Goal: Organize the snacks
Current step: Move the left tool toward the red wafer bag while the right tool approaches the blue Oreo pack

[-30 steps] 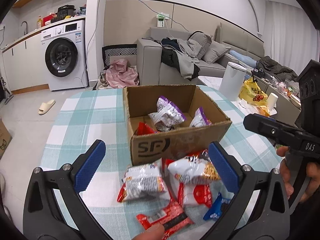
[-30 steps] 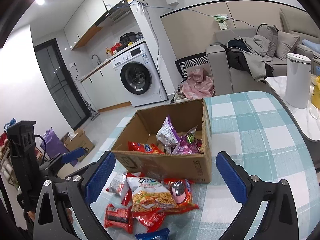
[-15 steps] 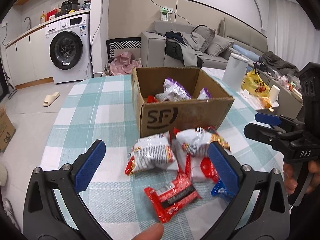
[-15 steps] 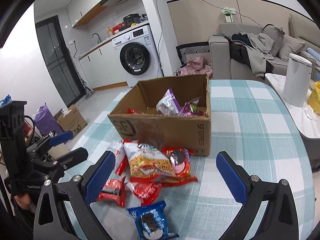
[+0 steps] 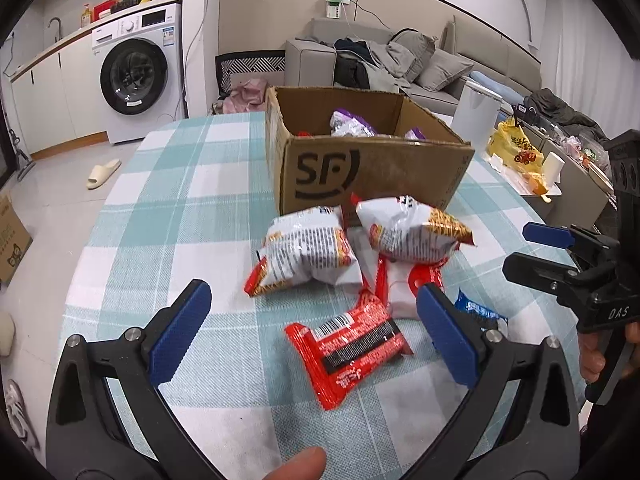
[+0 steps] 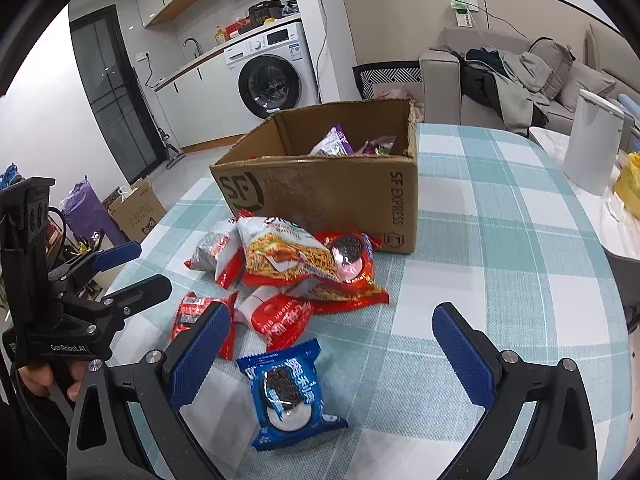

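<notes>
An open cardboard box marked SF stands on the checked table and holds purple snack bags; it also shows in the right wrist view. In front of it lies a heap of snack packets. My left gripper is open and empty, just above a red packet. My right gripper is open and empty, over a blue cookie packet. A noodle bag and a red cookie packet lie beyond it.
The table has a teal and white checked cloth. A white bin and a yellow bag stand to the right. A washing machine and a sofa are behind.
Both grippers have pulled back from the box and dropped lower toward the packets in front of it. Both stay open and empty.
</notes>
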`<state>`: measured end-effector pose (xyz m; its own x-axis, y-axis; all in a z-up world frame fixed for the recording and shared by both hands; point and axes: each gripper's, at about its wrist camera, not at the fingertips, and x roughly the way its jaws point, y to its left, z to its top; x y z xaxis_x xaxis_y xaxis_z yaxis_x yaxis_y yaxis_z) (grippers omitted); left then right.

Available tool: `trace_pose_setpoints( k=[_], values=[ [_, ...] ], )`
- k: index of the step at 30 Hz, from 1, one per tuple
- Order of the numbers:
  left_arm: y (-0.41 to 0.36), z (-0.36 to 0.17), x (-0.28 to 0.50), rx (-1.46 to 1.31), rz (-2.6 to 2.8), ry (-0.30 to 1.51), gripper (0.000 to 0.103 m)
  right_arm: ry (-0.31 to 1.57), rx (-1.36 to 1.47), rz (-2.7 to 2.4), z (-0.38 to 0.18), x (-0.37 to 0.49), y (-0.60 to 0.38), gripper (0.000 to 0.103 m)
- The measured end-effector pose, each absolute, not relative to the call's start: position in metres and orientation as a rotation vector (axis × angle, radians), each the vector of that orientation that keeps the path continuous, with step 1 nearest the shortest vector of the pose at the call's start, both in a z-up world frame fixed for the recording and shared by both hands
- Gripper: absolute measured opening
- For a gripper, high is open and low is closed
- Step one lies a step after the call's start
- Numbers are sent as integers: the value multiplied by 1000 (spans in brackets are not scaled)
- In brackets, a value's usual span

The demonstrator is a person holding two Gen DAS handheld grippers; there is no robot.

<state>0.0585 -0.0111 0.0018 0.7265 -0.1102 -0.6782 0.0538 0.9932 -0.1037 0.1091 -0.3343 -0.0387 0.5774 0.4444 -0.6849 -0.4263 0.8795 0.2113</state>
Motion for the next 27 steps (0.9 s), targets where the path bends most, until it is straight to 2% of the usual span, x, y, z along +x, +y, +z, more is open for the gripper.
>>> trace_pose_setpoints(
  k=[27],
  values=[
    [-32,-43,69,-53,-93,886,102,953,-148,558,-86,97,-316,103]
  ],
)
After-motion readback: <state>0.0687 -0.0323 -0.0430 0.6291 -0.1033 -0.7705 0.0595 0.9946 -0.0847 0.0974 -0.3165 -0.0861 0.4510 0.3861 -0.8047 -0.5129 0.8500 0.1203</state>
